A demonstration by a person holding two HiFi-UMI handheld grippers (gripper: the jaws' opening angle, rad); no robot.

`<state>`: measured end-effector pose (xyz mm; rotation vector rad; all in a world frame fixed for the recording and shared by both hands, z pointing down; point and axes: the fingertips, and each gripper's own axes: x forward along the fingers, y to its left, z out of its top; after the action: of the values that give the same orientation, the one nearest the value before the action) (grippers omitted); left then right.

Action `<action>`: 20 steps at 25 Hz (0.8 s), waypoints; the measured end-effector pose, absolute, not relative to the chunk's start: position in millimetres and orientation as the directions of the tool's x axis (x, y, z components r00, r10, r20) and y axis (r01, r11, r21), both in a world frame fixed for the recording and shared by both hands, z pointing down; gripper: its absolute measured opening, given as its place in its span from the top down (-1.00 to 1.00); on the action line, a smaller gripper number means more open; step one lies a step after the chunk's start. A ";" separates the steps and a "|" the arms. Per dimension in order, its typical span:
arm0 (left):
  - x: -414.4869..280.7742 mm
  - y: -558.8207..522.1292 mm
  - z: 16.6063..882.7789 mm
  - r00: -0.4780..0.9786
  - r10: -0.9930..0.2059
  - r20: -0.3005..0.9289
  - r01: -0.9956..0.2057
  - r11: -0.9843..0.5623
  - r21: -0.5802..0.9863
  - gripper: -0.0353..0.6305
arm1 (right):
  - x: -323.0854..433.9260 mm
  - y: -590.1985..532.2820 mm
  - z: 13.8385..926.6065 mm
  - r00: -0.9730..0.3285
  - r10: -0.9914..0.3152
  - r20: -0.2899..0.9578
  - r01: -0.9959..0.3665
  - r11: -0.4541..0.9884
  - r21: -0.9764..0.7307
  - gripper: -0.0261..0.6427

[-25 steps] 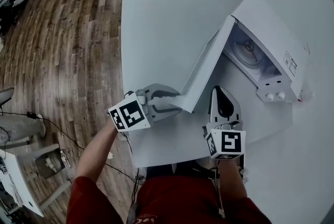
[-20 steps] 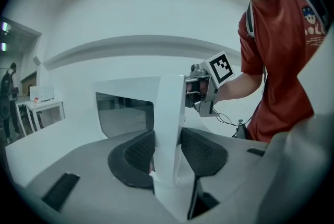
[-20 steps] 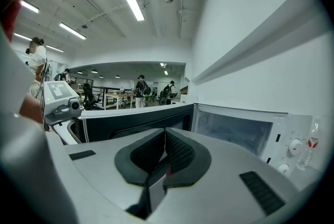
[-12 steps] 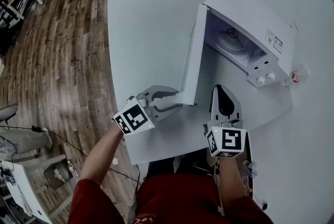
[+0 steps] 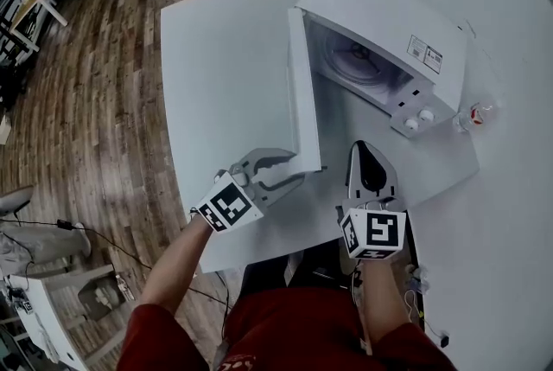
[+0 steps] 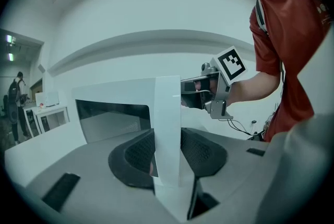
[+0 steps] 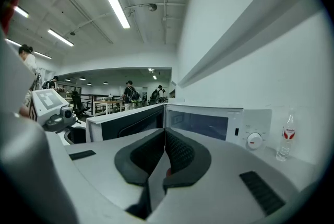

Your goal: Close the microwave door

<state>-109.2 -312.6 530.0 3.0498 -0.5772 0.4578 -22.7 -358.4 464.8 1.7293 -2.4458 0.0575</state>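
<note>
While the door stands wide open, the closing swing is the step in hand.
On the white table [image 5: 216, 58] the microwave [image 5: 380, 19] sits far right, cavity exposed; the microwave door [image 5: 302, 92] juts toward the person, its free edge pinched by the left gripper [image 5: 292, 168], whose jaws have just been closing onto it (a firm clamp, seemingly). The right gripper [image 5: 368, 150] hovers beside, jaws together, empty. Next, likely: sweep that edge rightward against the cavity front until it latches.

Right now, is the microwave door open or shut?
Open: the door stands swung well out from the microwave, leaving its cavity exposed.
</note>
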 end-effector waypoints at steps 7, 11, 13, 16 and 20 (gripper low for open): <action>-63.4 -319.9 528.4 0.887 -0.385 0.255 -0.390 -0.920 -0.032 0.40 | 23.6 -361.7 466.2 -0.316 -0.936 0.152 -0.944 0.327 0.051 0.85; -39.2 -326.7 527.9 0.888 -0.397 0.230 -0.403 -0.915 -0.023 0.40 | 50.8 -367.1 467.1 -0.297 -0.942 0.155 -0.950 0.308 0.047 0.85; -26.9 -330.4 527.5 0.886 -0.407 0.223 -0.412 -0.911 -0.025 0.40 | 62.1 -369.5 467.2 -0.292 -0.944 0.156 -0.952 0.303 0.050 0.85; -10.3 -336.1 526.8 0.879 -0.426 0.216 -0.430 -0.902 -0.030 0.41 | 78.1 -372.9 466.5 -0.282 -0.947 0.155 -0.955 0.293 0.052 0.85; 7.7 -345.8 526.0 0.863 -0.463 0.204 -0.467 -0.884 -0.029 0.41 | 97.3 -376.8 466.1 -0.265 -0.953 0.150 -0.960 0.274 0.047 0.85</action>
<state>7.7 -345.8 526.0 3.0117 -0.7515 0.3219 97.3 -376.8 466.1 1.8057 -2.3851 0.0797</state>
